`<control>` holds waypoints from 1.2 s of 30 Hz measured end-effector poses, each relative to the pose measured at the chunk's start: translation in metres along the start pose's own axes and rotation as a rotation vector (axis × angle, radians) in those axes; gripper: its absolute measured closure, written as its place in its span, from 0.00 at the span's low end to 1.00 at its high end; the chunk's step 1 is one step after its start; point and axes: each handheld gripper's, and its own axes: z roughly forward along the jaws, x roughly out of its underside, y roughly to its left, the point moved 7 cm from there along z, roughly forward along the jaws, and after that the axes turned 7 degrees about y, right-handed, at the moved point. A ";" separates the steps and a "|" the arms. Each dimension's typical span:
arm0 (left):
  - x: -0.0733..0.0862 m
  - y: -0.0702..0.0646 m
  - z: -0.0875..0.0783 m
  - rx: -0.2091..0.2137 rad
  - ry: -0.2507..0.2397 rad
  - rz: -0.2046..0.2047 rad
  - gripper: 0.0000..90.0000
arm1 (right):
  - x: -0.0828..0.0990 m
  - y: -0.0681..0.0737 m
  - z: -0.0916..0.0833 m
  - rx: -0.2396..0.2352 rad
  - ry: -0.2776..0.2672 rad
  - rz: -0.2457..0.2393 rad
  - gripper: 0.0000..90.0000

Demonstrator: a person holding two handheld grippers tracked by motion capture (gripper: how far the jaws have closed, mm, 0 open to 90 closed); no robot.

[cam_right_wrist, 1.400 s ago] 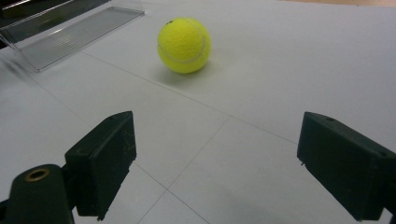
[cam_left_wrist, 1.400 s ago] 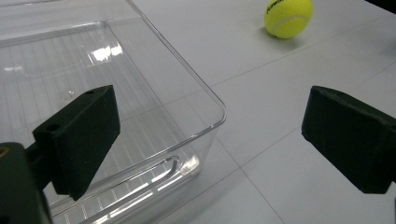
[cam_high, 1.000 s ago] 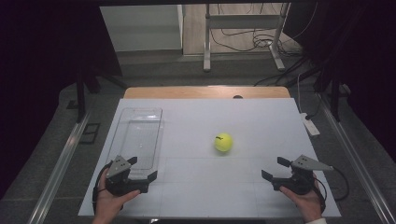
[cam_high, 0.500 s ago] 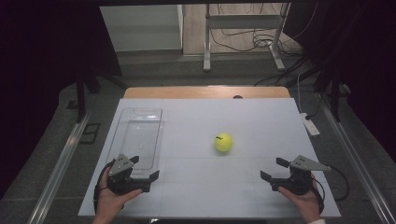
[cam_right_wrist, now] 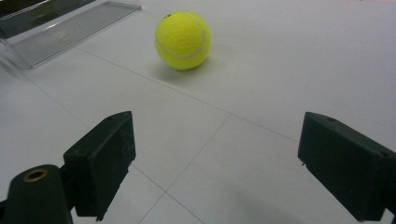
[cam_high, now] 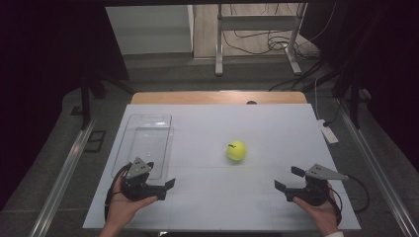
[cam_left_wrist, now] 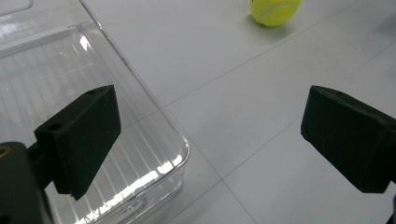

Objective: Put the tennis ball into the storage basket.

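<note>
A yellow tennis ball [cam_high: 236,150] rests on the white table, right of centre. It sits at the top edge of the left gripper view [cam_left_wrist: 274,10] and ahead to the left in the right gripper view [cam_right_wrist: 182,40]. My left gripper [cam_high: 160,175] [cam_left_wrist: 212,116] is open and empty, its left jaw over the near corner of a clear plastic tray [cam_high: 146,143] [cam_left_wrist: 135,73]. At the near right, my right gripper [cam_high: 288,178] [cam_right_wrist: 217,135] stands open and empty, aimed at the ball from a short distance away.
The white table top [cam_high: 222,123] ends in a wooden strip [cam_high: 217,97] at the back. A white power strip [cam_high: 328,133] lies at its right edge. The tray's far end [cam_right_wrist: 70,28] appears at the upper left of the right gripper view.
The left gripper has edged slightly forward and right toward the tray's corner. The right gripper has barely shifted. Ball and tray have not moved.
</note>
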 end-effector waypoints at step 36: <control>-0.018 -0.022 0.020 0.075 0.086 0.059 0.07 | -0.003 0.002 0.008 -0.027 0.008 -0.005 0.12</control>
